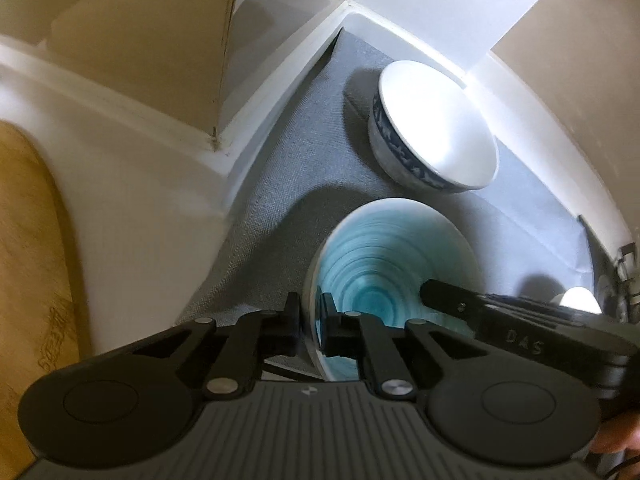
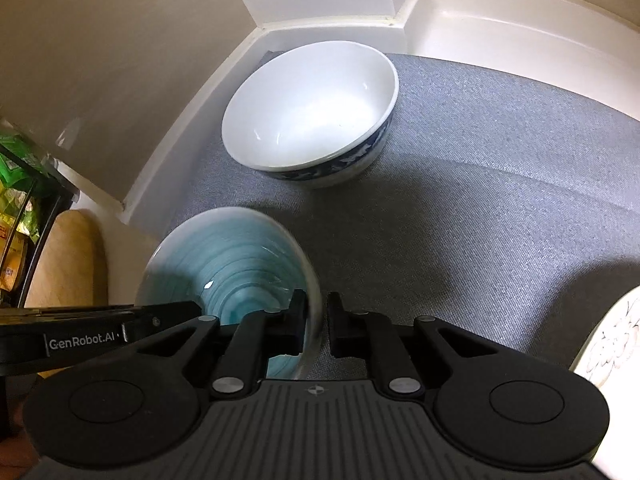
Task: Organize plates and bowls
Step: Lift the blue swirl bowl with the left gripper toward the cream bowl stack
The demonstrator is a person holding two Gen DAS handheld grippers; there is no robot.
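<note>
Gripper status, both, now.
Left gripper: shut on the rim of the teal bowl.
Right gripper: shut on the opposite rim of the same teal bowl.

The smaller bowl is turquoise inside with darker concentric rings; the bigger bowl is plain white inside with a dark blue patterned band outside; the mat is grey woven cloth; both grippers are black.

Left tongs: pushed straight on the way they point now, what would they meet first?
The left tongs already clamp the teal bowl's rim. Straight on, the next thing is likely the white bowl on the grey mat, though depth is unclear.
</note>
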